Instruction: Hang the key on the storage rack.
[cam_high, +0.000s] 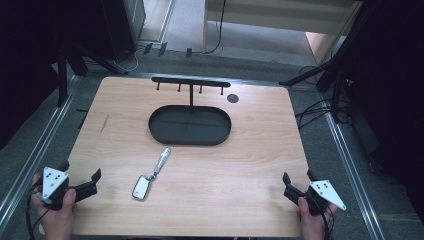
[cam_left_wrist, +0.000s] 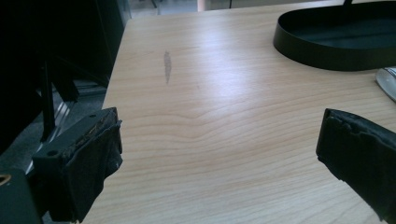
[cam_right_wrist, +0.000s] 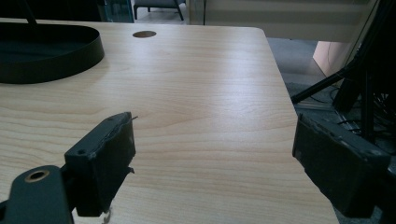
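Pale wood grain covers the table (cam_high: 240, 200), whose rounded corners and straight edges are seen whole from the high view. A black oval tray (cam_high: 190, 125) is set near the far edge at the middle, with a black hook rack (cam_high: 190, 82) rising behind it on a thin post. A round dark grommet hole (cam_high: 232, 98) is cut just right of the rack. A white car key fob (cam_high: 142, 187) lies on the near-left part of the table, joined to a silvery strap (cam_high: 161, 161) that points toward the tray without touching it.

The left gripper (cam_high: 81, 181) is held at the near left corner, partly over the table's edge; its jaws are spread wide and nothing is gripped between them. In the left gripper view, bare wood is seen between the jaws, with a dark smudge (cam_left_wrist: 167, 66) farther on and the tray's rim (cam_left_wrist: 327, 51) at upper right. The right gripper (cam_high: 297, 181) is held at the near right corner, jaws likewise spread wide with nothing between them. In the right gripper view, one jaw is seen past the table's right edge, above the floor.

Wide bare surface is left between the fob and the right gripper, and along both side edges.
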